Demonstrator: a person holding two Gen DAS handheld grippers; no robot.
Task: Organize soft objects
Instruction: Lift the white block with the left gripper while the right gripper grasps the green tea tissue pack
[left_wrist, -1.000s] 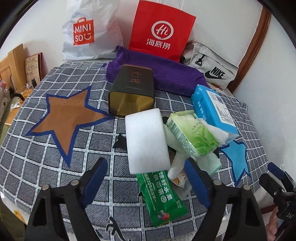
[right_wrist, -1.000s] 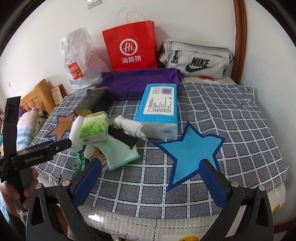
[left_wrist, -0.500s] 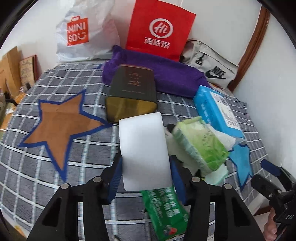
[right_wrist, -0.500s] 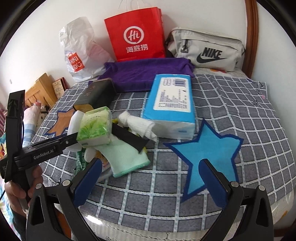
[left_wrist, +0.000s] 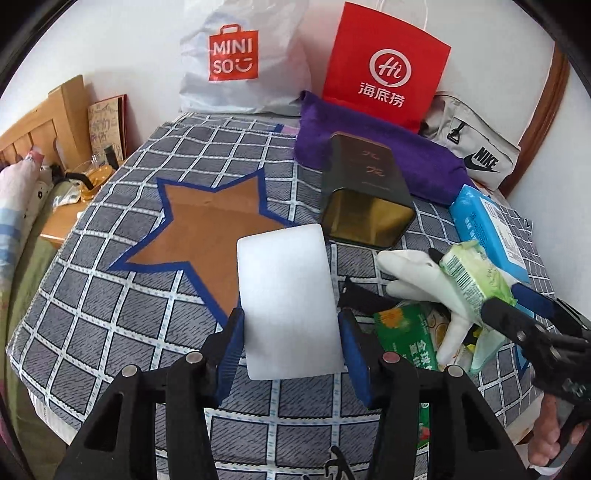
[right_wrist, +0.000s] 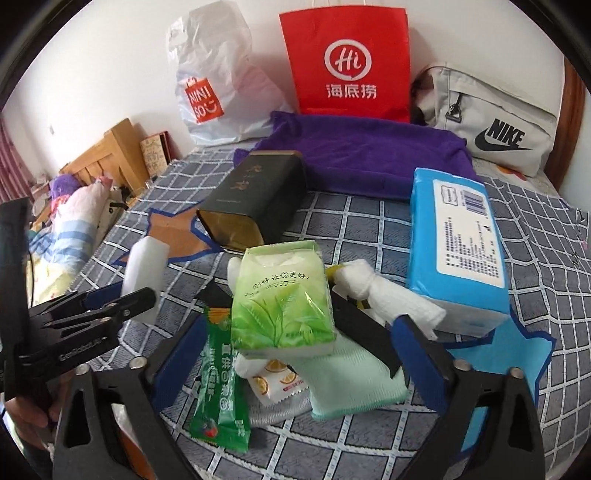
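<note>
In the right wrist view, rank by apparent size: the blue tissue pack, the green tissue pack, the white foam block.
1. Blue plastic-wrapped tissue pack, largest.
2. Light green tea-leaf tissue pack, though nearer the camera, so flattered.
3. White foam block, smallest, but partly hidden behind the left tool.

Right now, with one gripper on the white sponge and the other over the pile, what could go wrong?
1. The left gripper pinches only the near end of the white sponge; the soft block could bend or slip out.
2. The right gripper, jaws just closing and still open, straddles the green tissue pack, which lies on the mint glove and sachets; closing may drag those along.
</note>
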